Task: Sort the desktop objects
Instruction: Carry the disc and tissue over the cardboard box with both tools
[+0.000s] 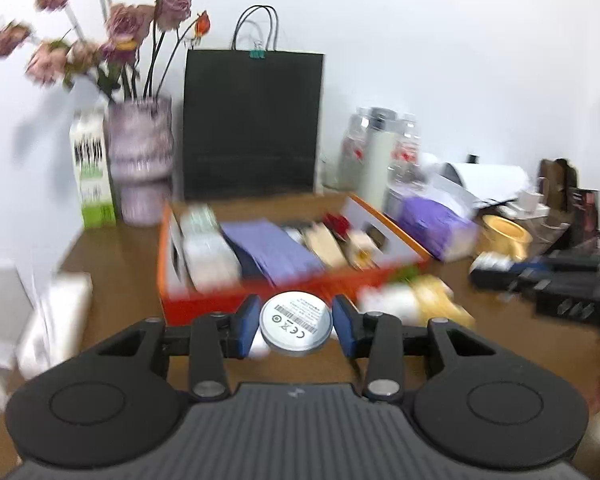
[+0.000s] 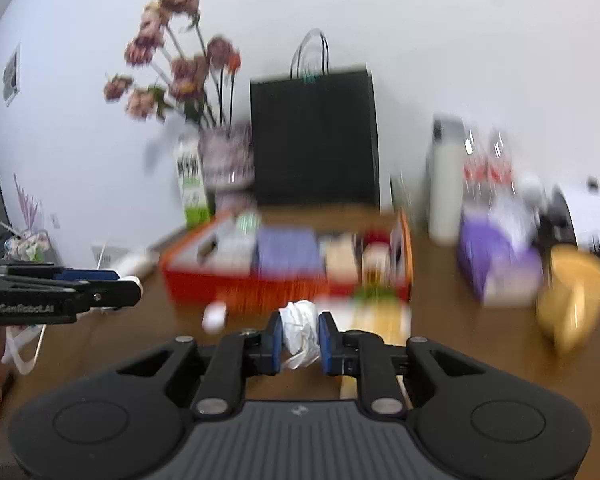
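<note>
Between each gripper's pads, one item: left gripper [image 1: 296, 328] clamps disc [image 1: 296, 323], right gripper [image 2: 299, 338] (nearly closed) wad [image 2: 300, 328].

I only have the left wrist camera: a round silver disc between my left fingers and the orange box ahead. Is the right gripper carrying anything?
Observer: Yes. The right gripper is shut on a crumpled white wad. It could be a bag or tissue, but the picture is too blurred to tell.
Operator: Where is it relative to the box?
Observer: In the right wrist view the wad is short of the orange box, whose near wall shows just beyond it.
Operator: Does that camera catch my side?
Observer: Yes. The left gripper shows side-on at the picture's left edge, left of the box.
</note>
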